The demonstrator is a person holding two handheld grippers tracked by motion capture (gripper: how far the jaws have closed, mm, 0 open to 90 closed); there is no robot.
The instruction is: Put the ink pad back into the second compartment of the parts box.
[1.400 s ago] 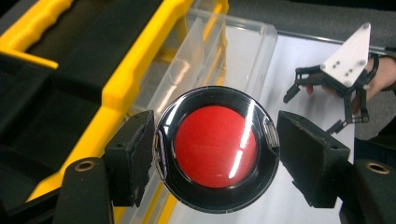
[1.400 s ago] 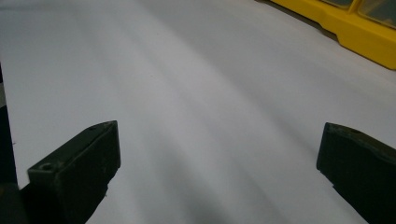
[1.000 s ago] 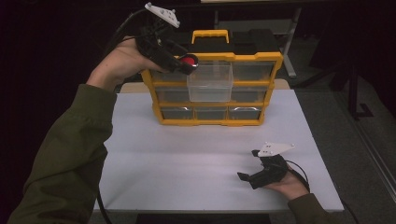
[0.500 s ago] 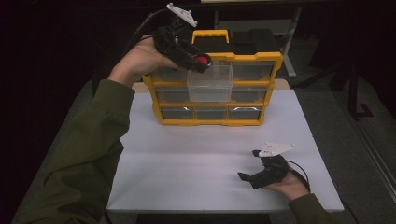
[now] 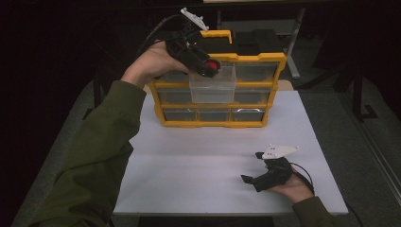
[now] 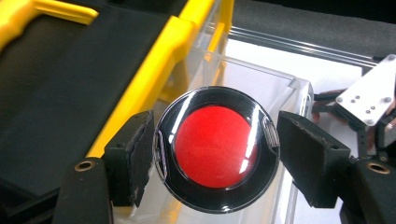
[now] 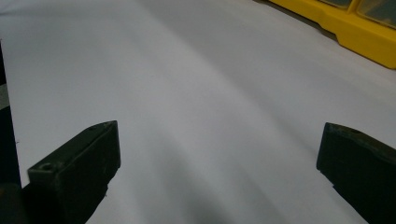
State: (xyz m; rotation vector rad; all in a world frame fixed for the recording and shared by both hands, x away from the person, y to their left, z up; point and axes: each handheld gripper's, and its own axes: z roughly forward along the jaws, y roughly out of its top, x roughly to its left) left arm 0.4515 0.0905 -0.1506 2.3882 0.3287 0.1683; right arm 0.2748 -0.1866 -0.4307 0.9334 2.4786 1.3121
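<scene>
- Jaws of the left gripper (image 6: 215, 156) are clamped on either side of a round black case with a red centre (image 6: 215, 147).
- The case hangs over the clear drawer (image 5: 212, 85) pulled out of the top row of the yellow organiser (image 5: 215, 124).
- The right gripper (image 5: 259, 176) rests low on the white table (image 5: 189, 161), well apart from the organiser, its jaws spread wide with nothing between them.
</scene>
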